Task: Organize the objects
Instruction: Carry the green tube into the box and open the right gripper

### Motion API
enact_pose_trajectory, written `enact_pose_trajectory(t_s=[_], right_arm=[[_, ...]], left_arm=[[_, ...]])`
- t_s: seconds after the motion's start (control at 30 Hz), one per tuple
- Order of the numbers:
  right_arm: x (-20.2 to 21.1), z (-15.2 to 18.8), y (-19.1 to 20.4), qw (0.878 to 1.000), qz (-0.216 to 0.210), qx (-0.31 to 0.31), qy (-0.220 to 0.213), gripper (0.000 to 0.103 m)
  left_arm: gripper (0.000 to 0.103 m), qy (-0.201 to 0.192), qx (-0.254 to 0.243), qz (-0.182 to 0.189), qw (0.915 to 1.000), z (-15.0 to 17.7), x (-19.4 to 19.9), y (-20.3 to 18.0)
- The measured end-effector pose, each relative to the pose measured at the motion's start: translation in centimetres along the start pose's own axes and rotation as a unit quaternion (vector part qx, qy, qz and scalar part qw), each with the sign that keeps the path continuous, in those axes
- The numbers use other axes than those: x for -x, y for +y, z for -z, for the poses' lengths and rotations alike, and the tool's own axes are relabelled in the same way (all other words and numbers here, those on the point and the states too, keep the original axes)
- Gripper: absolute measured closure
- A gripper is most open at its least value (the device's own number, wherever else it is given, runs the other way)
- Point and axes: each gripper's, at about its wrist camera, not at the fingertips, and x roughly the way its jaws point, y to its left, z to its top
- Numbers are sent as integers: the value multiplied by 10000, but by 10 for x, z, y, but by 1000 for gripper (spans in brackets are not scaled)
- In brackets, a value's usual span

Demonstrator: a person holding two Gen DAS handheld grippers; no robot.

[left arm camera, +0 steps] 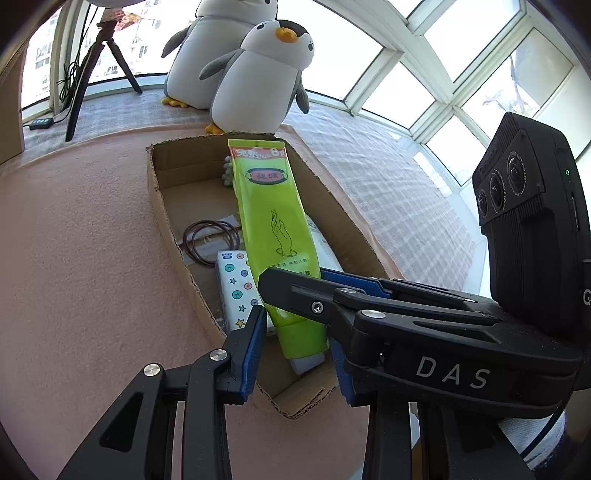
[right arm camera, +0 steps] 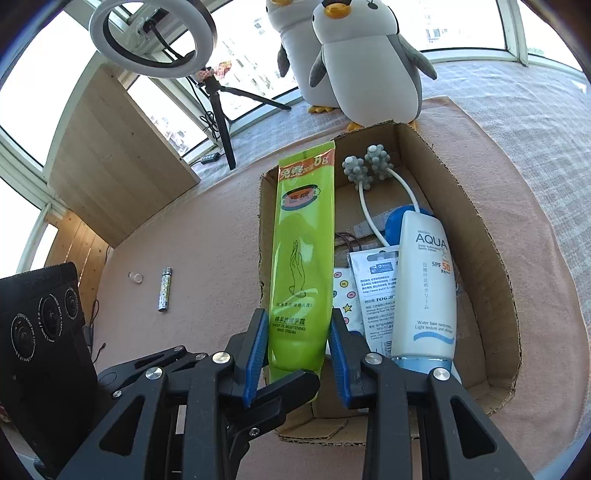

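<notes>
While both grippers, left (left arm camera: 297, 341) and right (right arm camera: 297, 347), pinch the green hand cream tube (right arm camera: 301, 258) above the cardboard box (right arm camera: 495, 266), one likely must release before it is lowered in.

I counted one cardboard box (right arm camera: 491, 258), and in it one green hand cream tube (right arm camera: 301, 258), one white sunscreen bottle (right arm camera: 424, 291), one massage roller with two knobbed balls (right arm camera: 365, 166), one star-printed tissue pack (left arm camera: 236, 288), one printed white packet (right arm camera: 373, 291) and a small bunch of brown hair ties (left arm camera: 207, 240), too tangled for me to number. Outside the box lay one battery (right arm camera: 165, 290) and one small clear cap (right arm camera: 135, 277). Behind stood two plush penguins (right arm camera: 369, 66), one ring light on one tripod (right arm camera: 151, 33)
</notes>
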Motion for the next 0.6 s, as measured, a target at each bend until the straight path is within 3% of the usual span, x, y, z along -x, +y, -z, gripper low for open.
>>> enact_pose_trajectory(t_s=[0.07, 0.17, 0.6], right_arm=[[3, 0, -5, 9998, 115, -80, -106, 71], [6, -1, -12, 9995, 138, -210, -185, 53], [7, 9, -4, 9989, 211, -264, -325, 52]], left_arm=[[65, -29, -63, 64, 10000, 0, 3, -3], [58, -30, -37, 59, 10000, 1, 5, -1], [58, -51, 226, 38, 9997, 14, 31, 27]])
